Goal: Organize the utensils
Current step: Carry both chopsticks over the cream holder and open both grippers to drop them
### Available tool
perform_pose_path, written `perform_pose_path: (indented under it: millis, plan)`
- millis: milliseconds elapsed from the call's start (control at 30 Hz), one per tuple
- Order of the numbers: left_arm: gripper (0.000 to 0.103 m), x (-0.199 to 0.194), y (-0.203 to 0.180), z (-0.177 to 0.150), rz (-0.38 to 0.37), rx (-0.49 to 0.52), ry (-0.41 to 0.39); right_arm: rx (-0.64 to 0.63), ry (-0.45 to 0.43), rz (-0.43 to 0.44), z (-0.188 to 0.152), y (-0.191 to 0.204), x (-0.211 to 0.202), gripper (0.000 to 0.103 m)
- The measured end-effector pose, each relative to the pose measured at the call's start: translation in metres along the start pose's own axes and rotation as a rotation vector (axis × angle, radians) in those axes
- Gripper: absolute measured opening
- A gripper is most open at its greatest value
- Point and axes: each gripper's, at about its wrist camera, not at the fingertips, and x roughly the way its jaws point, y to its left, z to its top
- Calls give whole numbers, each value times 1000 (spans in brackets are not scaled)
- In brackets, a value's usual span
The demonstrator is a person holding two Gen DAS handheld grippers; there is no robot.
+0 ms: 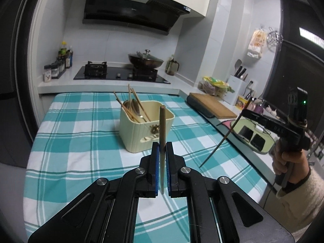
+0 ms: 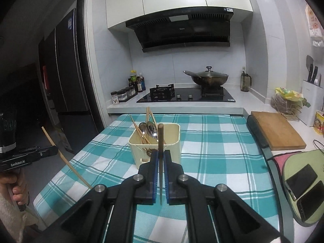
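"GenRobot.AI" on left gripper [image 2: 54, 149], jaws clamping chopstick [image 2: 64, 158]

A teal-and-white checked tablecloth [image 2: 212, 141] carries a cream ribbed plastic utensil holder [image 1: 141, 133] filled with tan wooden chopsticks [image 1: 139, 103] and silver metal spoons [image 2: 150, 130]. Each black gripper, left [image 1: 162, 147] and right [image 2: 161, 156], has bright blue pads [image 1: 155, 162] around a brown chopstick. A pale wooden cutting board [image 2: 277, 129] sits beside the cloth
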Motion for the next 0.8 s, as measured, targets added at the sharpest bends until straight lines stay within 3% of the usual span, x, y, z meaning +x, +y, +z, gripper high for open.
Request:
perform_pose_path:
  millis: [167,267,533,667,800]
  plan:
    - [4,5,6,-2,17,2,26,-11,26,-26,8,-7,10,5]
    - [4,-1,10,13,6,-13,5,-10,37,-34,16,-13,15,5]
    - [4,-13,6,111,37,27,-179,-31,-52,-41,79,-16,33,5]
    - [4,17,6,150,113,56,-248,-55,-151,-41,119,-9,50,5]
    - [4,72,16,166,134,31,-206,-103,-219,-34,140,4,78,5]
